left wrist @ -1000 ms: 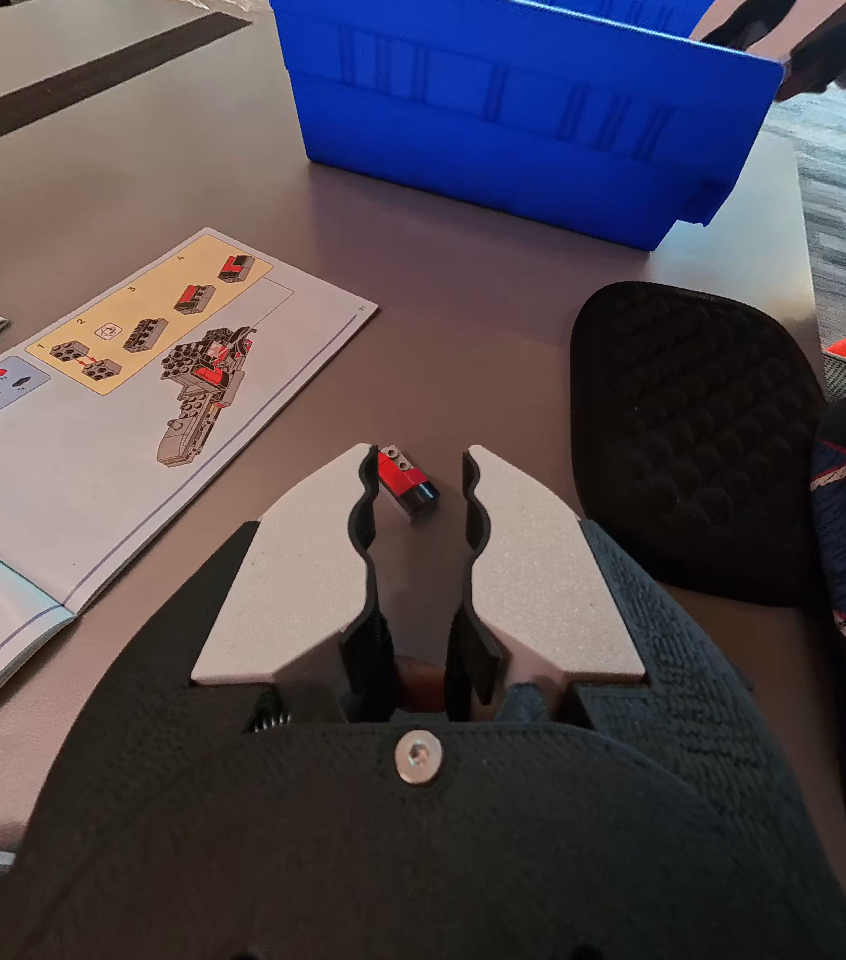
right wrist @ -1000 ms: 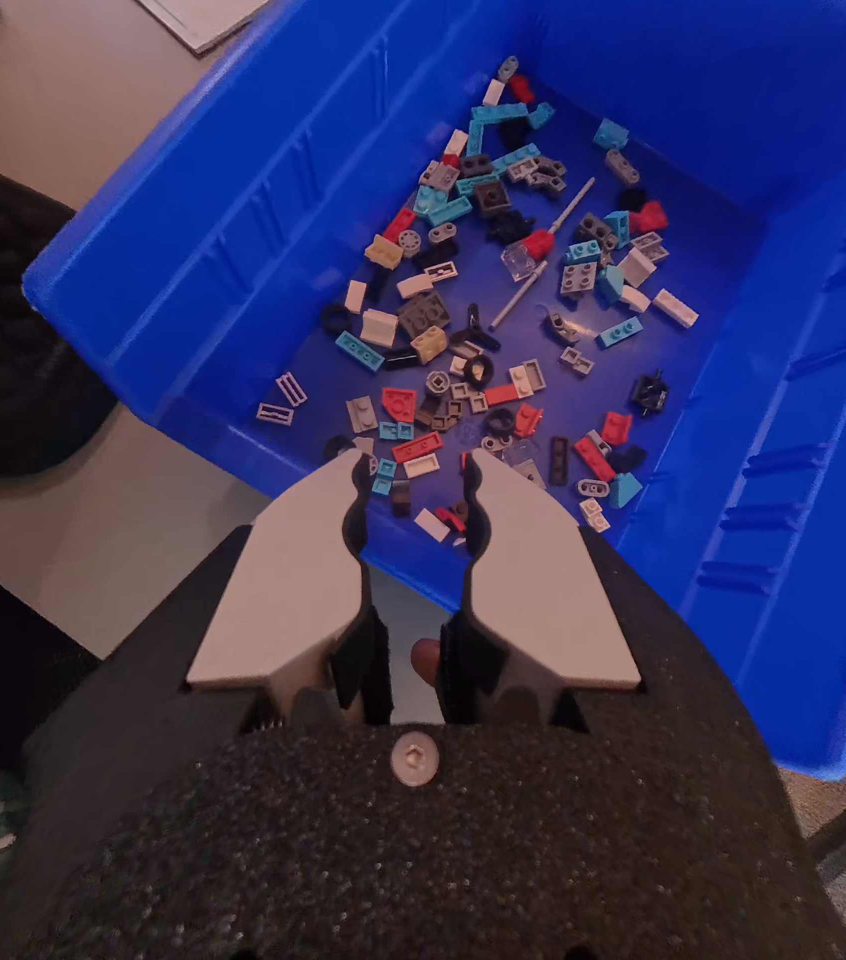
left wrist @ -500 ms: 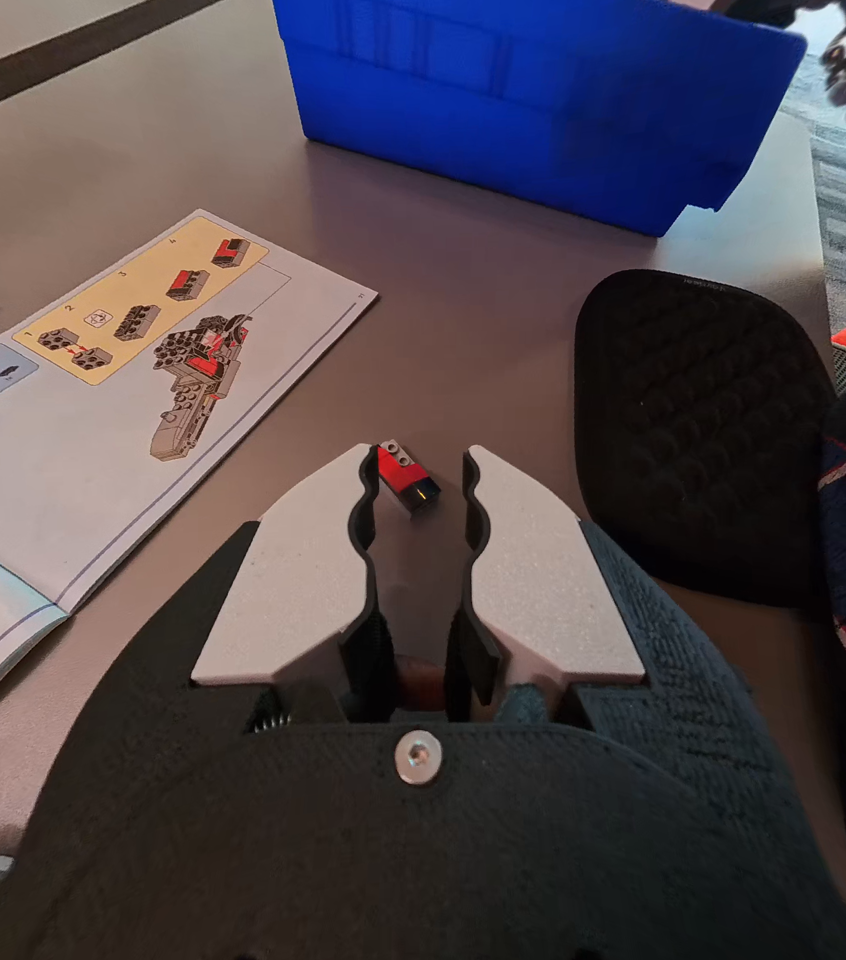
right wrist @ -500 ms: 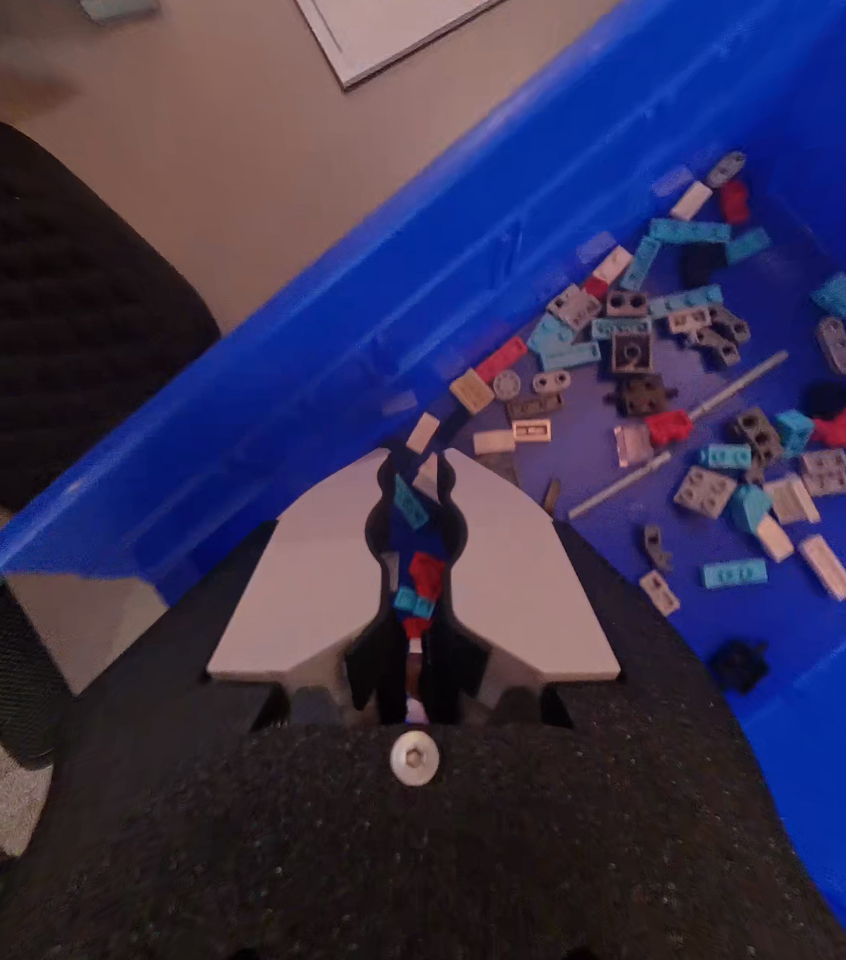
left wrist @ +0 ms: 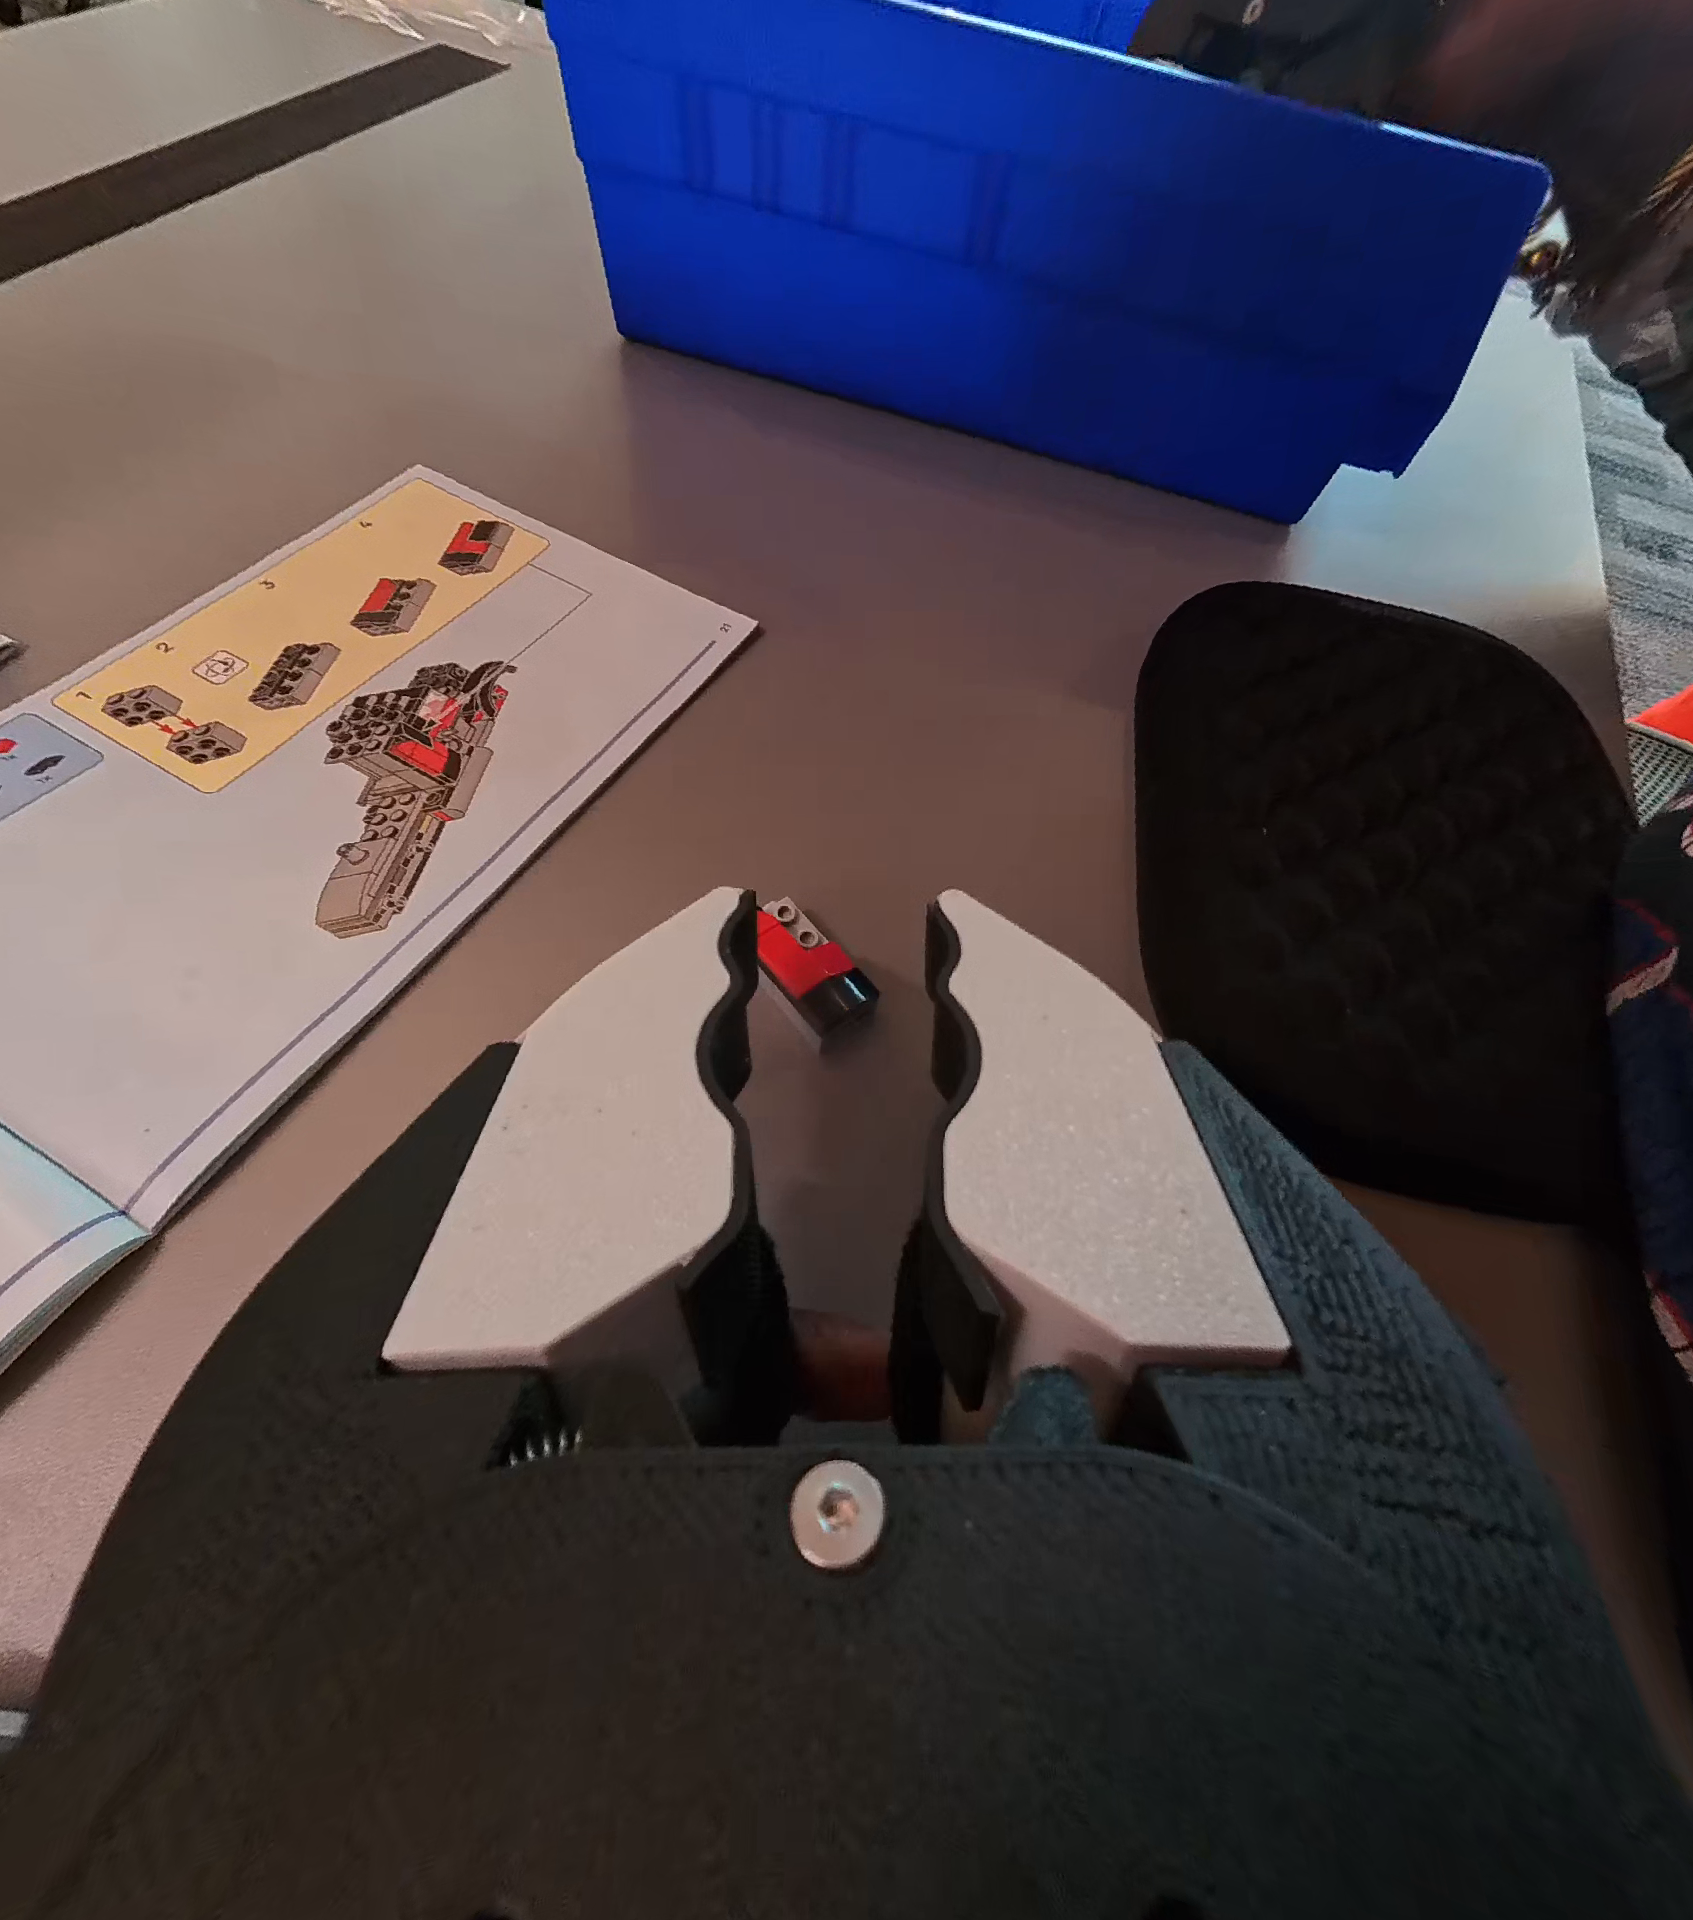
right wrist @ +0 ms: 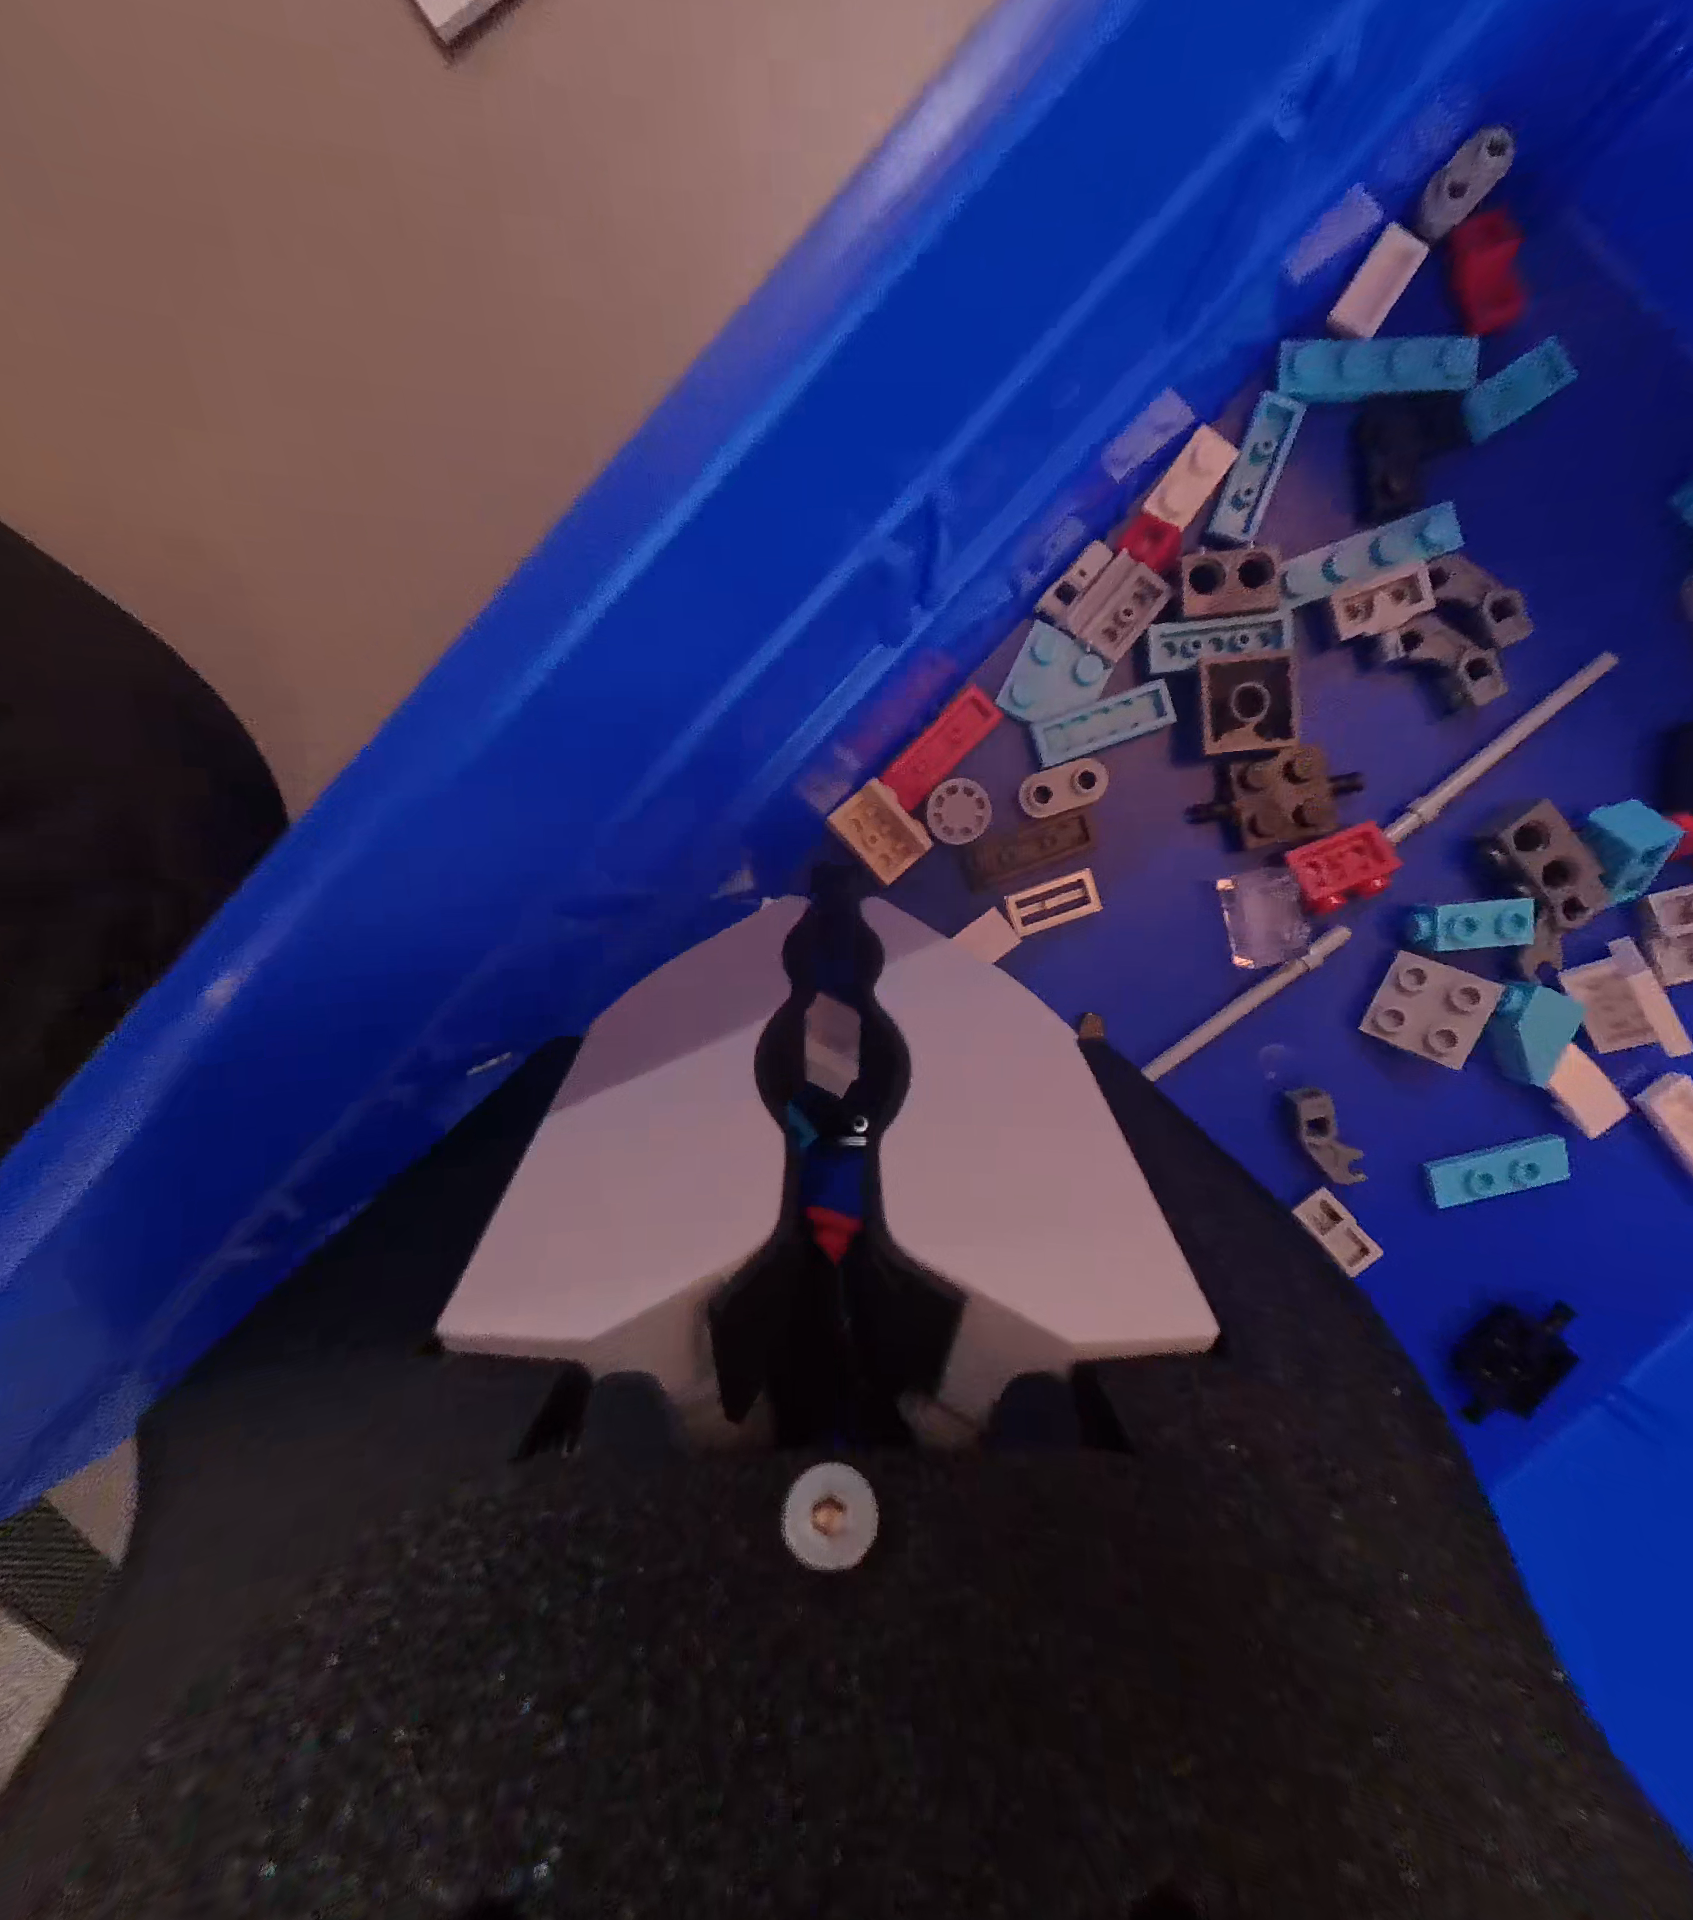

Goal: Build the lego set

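Bare table between booklet and black pad; blue bin wall across the far side

Glossy blue plastic bin, matt paper booklet, smooth grey table, rough-textured black pad.

The left gripper hangs with jaws apart over a small red, grey and black brick assembly on the worktop. An open instruction booklet lies left, a blue bin far, a black pad right.
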